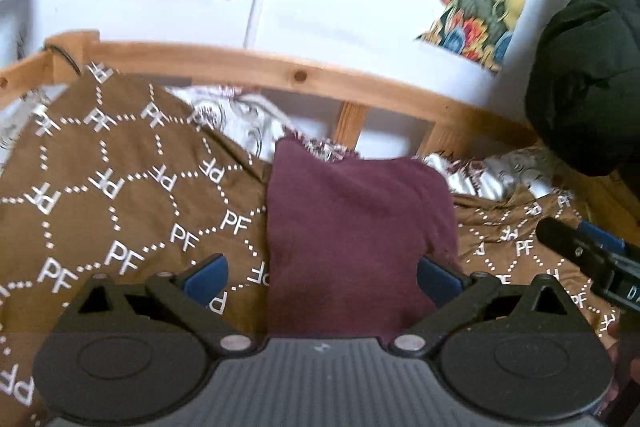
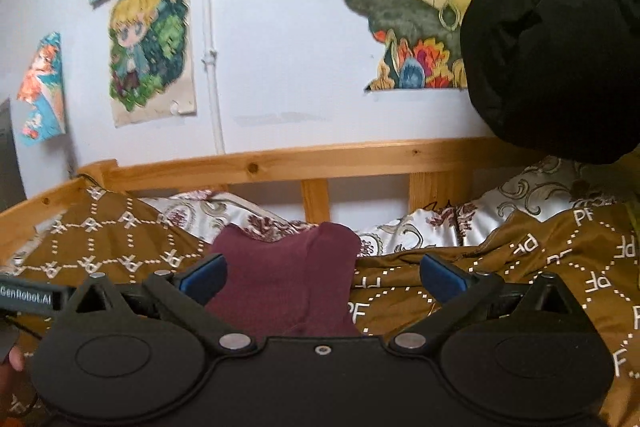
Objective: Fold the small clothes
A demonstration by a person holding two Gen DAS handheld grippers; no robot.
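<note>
A brown blanket (image 1: pixel 120 195) with white letters lies on the bed. Behind it are a wooden rail (image 2: pixel 280 163), a flowery pillow (image 2: pixel 400 231), wall pictures (image 2: pixel 152 43) and a black coat (image 2: pixel 560 35).

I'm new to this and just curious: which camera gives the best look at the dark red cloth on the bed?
The left wrist view: the dark red cloth fills the middle there. The right wrist view shows it smaller and partly hidden.

A: What does the left gripper (image 1: pixel 322 277) look like?
B: Black linkage arms, blue pads on the fingertips (image 1: pixel 206 275), round black discs at five and seven o'clock, silver pivot pins, ribbed grey housing.
A: And the right gripper (image 2: pixel 322 277)?
B: The same black arms and blue pads, but a smooth black housing with one central screw.
</note>
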